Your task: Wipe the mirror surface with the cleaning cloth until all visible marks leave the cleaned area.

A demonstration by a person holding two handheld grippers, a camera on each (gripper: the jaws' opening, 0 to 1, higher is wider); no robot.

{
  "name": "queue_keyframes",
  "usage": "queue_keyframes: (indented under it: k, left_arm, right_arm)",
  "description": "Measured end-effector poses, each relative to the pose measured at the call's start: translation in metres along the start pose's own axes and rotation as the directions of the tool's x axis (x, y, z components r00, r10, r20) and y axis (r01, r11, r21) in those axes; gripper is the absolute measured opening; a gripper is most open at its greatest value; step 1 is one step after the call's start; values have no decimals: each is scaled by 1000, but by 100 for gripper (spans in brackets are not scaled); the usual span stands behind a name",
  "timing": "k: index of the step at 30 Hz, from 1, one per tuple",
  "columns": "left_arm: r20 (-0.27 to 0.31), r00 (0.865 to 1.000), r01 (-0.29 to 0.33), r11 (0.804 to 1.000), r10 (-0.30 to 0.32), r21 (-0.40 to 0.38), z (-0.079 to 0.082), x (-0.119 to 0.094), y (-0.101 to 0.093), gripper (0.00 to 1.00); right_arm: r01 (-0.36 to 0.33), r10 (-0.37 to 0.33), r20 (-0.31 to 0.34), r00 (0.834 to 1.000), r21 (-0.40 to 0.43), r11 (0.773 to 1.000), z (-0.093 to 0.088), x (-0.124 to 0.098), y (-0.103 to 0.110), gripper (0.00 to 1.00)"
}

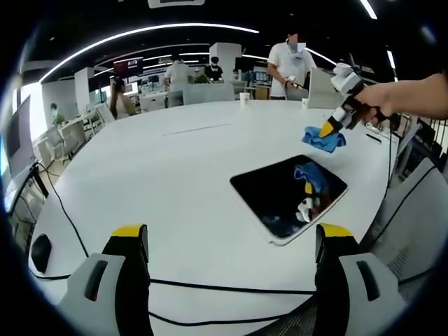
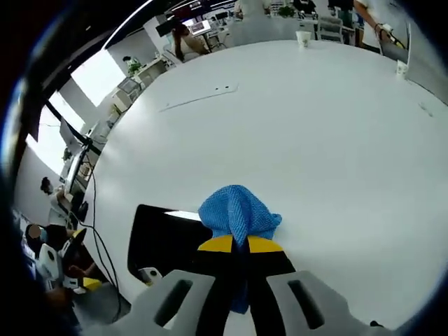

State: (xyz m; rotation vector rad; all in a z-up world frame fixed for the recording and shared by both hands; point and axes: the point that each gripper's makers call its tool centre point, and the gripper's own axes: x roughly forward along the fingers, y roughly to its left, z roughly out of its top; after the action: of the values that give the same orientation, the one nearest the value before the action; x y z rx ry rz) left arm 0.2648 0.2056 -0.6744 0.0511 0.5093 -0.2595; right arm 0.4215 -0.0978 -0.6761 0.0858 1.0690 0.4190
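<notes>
Cloth (image 2: 238, 213) pinched in R gripper (image 2: 240, 245).

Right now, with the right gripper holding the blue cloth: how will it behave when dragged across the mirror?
Probably floppy: the blue cloth bunches and droops from the right gripper, whose jaws are shut on it. Likely light, since a pinch at one edge carries it above the table. On the flat, glossy mirror it may slide easily and fold over rather than stay spread.

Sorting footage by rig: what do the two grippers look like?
Both match: the left gripper and right gripper have light grey housings, black jaws and yellow tips. In the left gripper view, the right gripper carries a white body.
</notes>
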Motion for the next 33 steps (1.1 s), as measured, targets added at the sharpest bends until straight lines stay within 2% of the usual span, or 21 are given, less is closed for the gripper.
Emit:
queue_keyframes:
  k: [6,11,18,29,33]
  left_arm:
    - [-3,1000,-1,1000,1,-1,-1,0,0,99]
    - [-4,1000,-6,1000,6,-3,0,-1,1,99]
    - [18,1000,-14,1000,14,-18,4,-3,1,99]
    - [5,1000,-21,999,21,-28,1,-2,4,99]
    - [3,1000,-20,999,20,-26,0,-1,4,99]
  right_arm:
    - [5,-5,-4,1000,4,1000,-1,-12,-22,0]
    - [15,-15,-27,1000,5,1000,-12,-14,-36,0]
    - [34,-32,-73,997,20,999,-37,4,-51,0]
    - [75,-75,-103,992,-2,997,-53,29,-59,1]
    - [87,-87,-112,990,-7,996,-62,31,-58,1]
